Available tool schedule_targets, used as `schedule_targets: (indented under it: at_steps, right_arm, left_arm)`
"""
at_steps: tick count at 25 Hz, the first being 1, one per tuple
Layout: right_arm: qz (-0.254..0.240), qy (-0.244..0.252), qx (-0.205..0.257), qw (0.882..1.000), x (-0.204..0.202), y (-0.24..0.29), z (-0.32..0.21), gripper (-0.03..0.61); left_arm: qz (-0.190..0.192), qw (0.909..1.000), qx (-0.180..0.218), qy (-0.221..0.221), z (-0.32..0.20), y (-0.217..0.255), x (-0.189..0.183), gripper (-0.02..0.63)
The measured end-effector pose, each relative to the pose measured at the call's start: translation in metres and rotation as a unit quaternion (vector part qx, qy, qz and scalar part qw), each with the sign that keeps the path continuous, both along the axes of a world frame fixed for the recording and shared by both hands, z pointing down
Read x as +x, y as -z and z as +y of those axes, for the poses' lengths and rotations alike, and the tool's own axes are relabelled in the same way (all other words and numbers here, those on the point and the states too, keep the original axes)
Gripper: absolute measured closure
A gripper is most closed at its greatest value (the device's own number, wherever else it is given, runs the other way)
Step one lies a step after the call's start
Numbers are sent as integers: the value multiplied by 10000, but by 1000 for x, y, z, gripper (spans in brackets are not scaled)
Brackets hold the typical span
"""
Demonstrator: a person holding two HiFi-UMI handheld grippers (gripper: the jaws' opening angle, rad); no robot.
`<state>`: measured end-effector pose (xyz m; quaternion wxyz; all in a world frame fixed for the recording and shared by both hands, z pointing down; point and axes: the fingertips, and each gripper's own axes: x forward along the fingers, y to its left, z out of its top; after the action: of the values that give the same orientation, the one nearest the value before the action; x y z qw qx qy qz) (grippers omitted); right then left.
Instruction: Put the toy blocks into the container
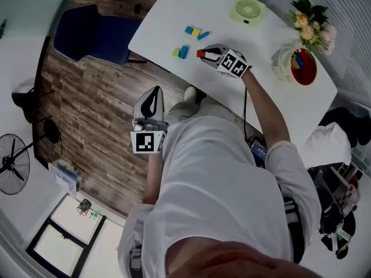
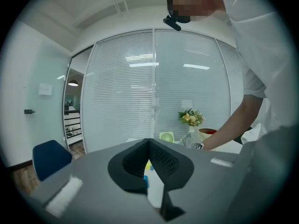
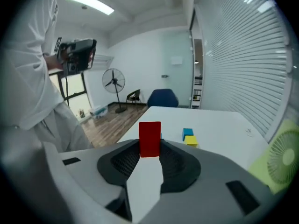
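My right gripper (image 1: 204, 54) is shut on a red block (image 1: 200, 53) above the white table (image 1: 174, 4); in the right gripper view the red block (image 3: 150, 138) stands upright between the pads. Beside it lie a green and blue pair (image 1: 181, 52), and farther back a blue-yellow-blue group (image 1: 195, 32), seen as a blue block (image 3: 188, 132) and a yellow block (image 3: 190, 140). The red container (image 1: 305, 69) with several blocks in it sits at the table's right. My left gripper (image 1: 152, 110) is shut and empty, off the table's near edge, over the wood floor.
A vase of flowers (image 1: 310, 26) stands next to the container, and a small green fan (image 1: 248, 9) lies at the back. A blue chair (image 1: 93, 36) stands at the table's left end. A floor fan (image 1: 13, 161) is far left.
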<state>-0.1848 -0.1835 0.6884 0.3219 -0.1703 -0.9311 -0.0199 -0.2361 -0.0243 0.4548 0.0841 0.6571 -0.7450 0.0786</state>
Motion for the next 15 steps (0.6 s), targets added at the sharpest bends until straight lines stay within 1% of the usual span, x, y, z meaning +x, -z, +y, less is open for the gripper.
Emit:
schedule_targets:
  at_steps: [3, 6, 10, 12, 15]
  right_arm:
    - [-592, -755, -330, 9948, 13, 34, -11, 446]
    - [-1223, -1543, -578, 9787, 34, 70, -26, 446]
    - [-1863, -2472, -630, 9488, 73, 108, -48, 446]
    - [-2139, -2909, -590, 9307, 95, 124, -59, 446]
    - [-2495, -3540, -514, 8999, 135, 144, -76, 446]
  left_arm:
    - [-37, 9992, 20, -386, -18, -2, 9, 617]
    - [-49, 9965, 121, -821, -44, 0, 22, 617]
    - [-60, 9899, 234, -1396, -76, 3, 41, 617]
    - [-61, 9862, 274, -1629, -88, 5, 50, 617]
    - [-43, 9809, 306, -1919, -101, 3, 63, 617]
